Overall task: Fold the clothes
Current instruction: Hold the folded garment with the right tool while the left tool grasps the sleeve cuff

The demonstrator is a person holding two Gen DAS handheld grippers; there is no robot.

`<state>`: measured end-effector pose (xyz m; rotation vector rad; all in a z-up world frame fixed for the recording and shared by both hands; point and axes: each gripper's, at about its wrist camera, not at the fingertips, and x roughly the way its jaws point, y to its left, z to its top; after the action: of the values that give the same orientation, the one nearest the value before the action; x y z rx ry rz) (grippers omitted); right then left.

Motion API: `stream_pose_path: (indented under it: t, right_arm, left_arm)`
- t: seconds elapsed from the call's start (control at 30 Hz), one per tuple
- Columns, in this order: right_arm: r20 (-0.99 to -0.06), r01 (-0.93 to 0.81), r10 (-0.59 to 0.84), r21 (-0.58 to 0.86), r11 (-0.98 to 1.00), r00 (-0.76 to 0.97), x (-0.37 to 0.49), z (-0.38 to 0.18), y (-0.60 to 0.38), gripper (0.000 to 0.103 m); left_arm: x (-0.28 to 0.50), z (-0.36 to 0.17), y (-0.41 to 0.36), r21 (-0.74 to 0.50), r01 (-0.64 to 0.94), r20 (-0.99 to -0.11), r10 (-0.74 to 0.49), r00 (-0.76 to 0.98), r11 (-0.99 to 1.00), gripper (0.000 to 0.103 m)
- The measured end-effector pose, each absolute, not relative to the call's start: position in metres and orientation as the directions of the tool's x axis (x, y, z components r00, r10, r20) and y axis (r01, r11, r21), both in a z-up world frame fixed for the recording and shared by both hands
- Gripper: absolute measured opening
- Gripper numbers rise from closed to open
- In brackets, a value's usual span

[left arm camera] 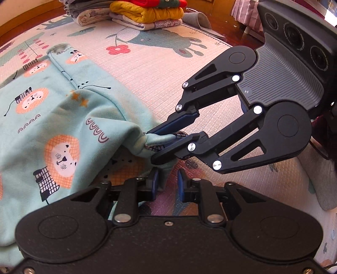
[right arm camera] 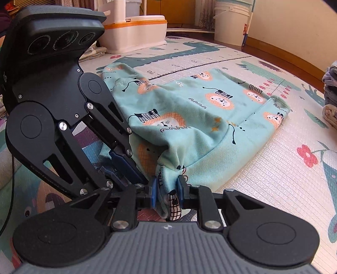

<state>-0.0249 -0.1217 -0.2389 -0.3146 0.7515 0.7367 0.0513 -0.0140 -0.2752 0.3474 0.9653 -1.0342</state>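
Mint lion-print garment (right arm camera: 210, 118) pinched in right tongs (right arm camera: 167, 197); left tongs (left arm camera: 167, 185) slack, folded stack (left arm camera: 145, 14) left-cam only.

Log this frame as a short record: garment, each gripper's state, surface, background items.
garment: mint lion-print garment, one corner lifted, rest lying flat
right gripper: shut on the lifted corner
left gripper: open, fabric hanging between its fingers
surface: patterned foam play mat
background: stack of folded clothes behind the garment; white storage bin; white bucket
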Motion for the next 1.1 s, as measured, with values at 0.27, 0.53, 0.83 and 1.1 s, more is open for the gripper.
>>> stream_pose_path:
  t: [0.27,0.53,0.83,1.1]
  right_arm:
    - [-0.701,-0.723,0.478,-0.077,0.687,0.529,-0.036,-0.231,-0.121,0.027]
    - [-0.65,-0.725,0.485,-0.15,0.673,0.585,-0.045,-0.227,-0.118,0.036]
    - [-0.696,-0.733,0.476,-0.107,0.672,0.537,-0.04,-0.235,-0.116,0.041]
    - [-0.702,-0.74,0.475,-0.11,0.664,0.53,-0.041,-0.238,-0.115,0.045]
  left_arm:
    - [0.059,-0.268,0.0,-0.239,0.809,-0.822,-0.555,0.126,0.537,0.015]
    - [0.103,-0.258,0.113,-0.576,0.304,-0.739,-0.643,0.203,0.759,0.015]
    - [0.123,-0.255,0.214,-0.588,-0.157,-0.749,-0.462,0.475,0.793,0.015]
    - [0.14,-0.27,0.22,-0.597,-0.211,-0.751,-0.446,0.487,0.774,0.015]
